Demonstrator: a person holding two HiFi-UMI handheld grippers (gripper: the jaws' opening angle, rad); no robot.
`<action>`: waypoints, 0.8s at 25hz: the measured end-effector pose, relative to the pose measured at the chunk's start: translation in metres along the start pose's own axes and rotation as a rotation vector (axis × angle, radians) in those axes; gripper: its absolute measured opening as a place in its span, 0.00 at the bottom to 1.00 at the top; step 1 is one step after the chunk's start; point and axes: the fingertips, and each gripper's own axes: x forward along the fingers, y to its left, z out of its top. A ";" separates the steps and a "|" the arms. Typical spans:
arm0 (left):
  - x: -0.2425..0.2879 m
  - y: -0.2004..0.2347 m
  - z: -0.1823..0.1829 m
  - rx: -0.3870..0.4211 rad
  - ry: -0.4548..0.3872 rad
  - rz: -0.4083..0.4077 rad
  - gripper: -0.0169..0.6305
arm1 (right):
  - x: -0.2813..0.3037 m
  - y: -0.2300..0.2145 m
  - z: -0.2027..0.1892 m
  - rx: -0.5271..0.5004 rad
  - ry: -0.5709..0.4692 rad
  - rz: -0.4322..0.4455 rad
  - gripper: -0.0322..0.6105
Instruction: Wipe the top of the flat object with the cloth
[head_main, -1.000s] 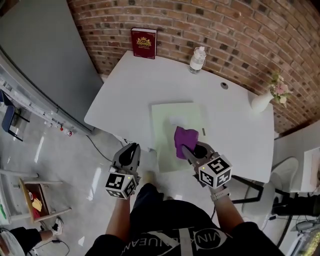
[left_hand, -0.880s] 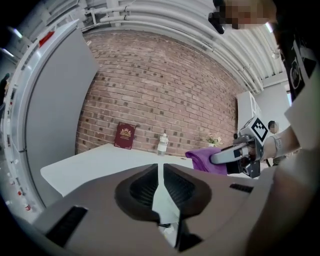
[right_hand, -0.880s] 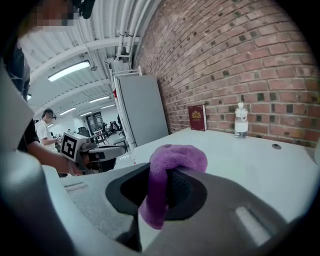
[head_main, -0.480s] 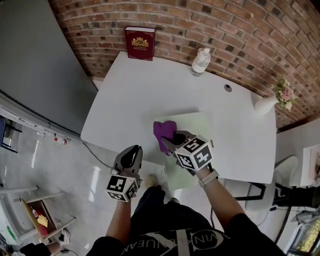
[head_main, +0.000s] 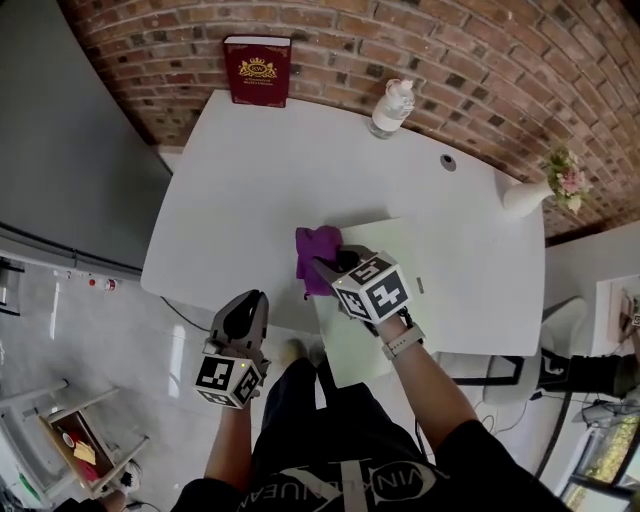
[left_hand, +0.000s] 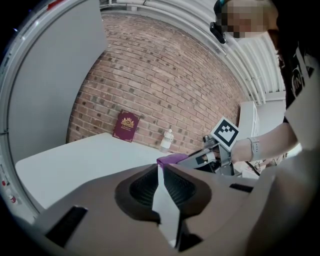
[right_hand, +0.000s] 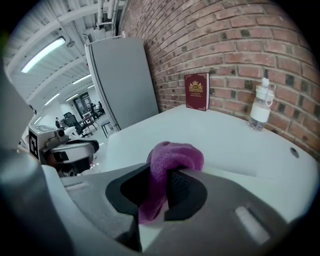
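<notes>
A pale green flat mat (head_main: 398, 248) lies on the white table (head_main: 250, 180), and its near end hangs over the front edge. My right gripper (head_main: 322, 268) is shut on a purple cloth (head_main: 318, 255), which sits at the mat's left edge and partly over the bare table. In the right gripper view the cloth (right_hand: 172, 159) bulges up between the jaws and hangs down beneath them. My left gripper (head_main: 250, 302) is shut with nothing in it, off the table's front edge, left of the mat. Seen along its jaws, the cloth (left_hand: 172, 159) lies just ahead.
A dark red book (head_main: 257, 70) stands against the brick wall at the back left. A clear bottle (head_main: 390, 108) is at the back, a white vase with flowers (head_main: 545, 190) at the far right, and a cable hole (head_main: 447, 160) between them. A grey partition borders the left.
My right gripper has carried the cloth leftward across the mat to its left edge. My left gripper has shifted a little left and lower in front of the table.
</notes>
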 end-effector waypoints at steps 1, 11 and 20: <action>0.001 0.000 -0.001 -0.002 0.002 0.004 0.08 | -0.005 -0.010 -0.002 0.014 0.001 -0.012 0.15; 0.005 -0.018 -0.008 -0.015 0.002 0.037 0.08 | -0.059 -0.101 -0.040 0.025 0.067 -0.145 0.15; 0.000 -0.030 -0.018 -0.009 0.014 0.060 0.08 | -0.095 -0.154 -0.063 0.030 0.095 -0.214 0.15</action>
